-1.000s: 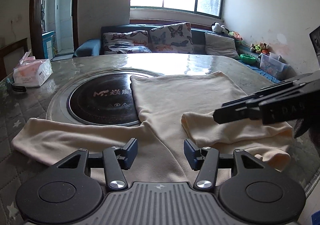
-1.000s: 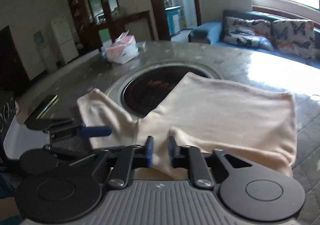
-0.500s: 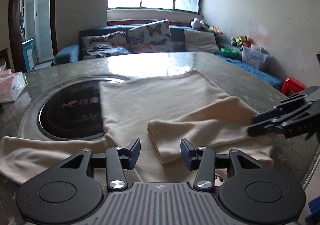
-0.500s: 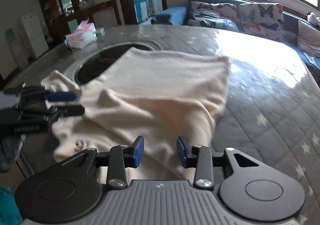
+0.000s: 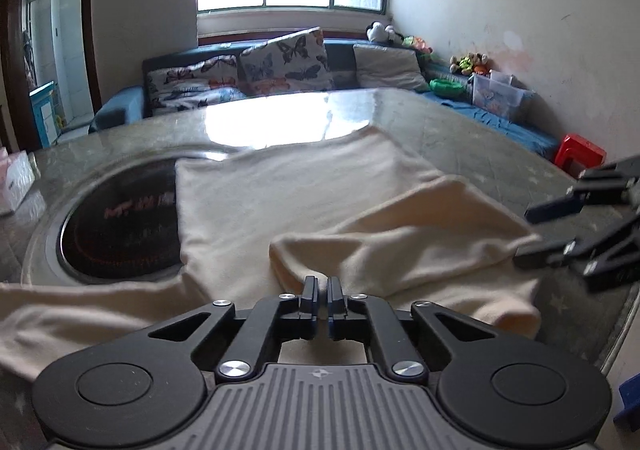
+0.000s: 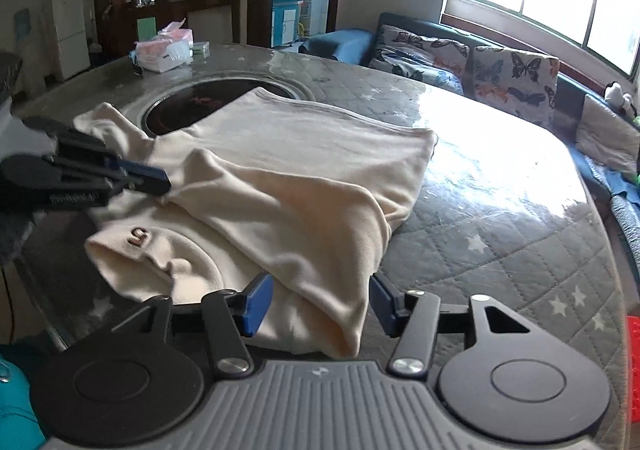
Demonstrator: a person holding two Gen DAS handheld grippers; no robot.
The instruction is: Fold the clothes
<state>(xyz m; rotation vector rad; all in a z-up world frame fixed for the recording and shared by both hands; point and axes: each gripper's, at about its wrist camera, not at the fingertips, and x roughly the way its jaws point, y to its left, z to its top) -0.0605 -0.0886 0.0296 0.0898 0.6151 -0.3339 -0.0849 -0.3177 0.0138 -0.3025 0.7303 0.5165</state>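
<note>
A cream long-sleeved top lies flat on the table, partly over the hob. Its right sleeve is folded inward across the body. My left gripper is shut on that sleeve's cuff end, low over the cloth. My right gripper is at the shoulder fold with its jaws opening; cloth lies between the blue pads, which do not press it. The other sleeve stretches out to the left. The collar shows a small label.
A round black hob is set into the quilted, glass-topped table. A tissue pack stands at the far side. The table's near edge is close under both grippers. A sofa and a red stool stand beyond.
My left gripper went from open to shut at the folded sleeve's cuff. The right gripper's jaws widened from nearly shut and it drew back to the right edge of the top.
</note>
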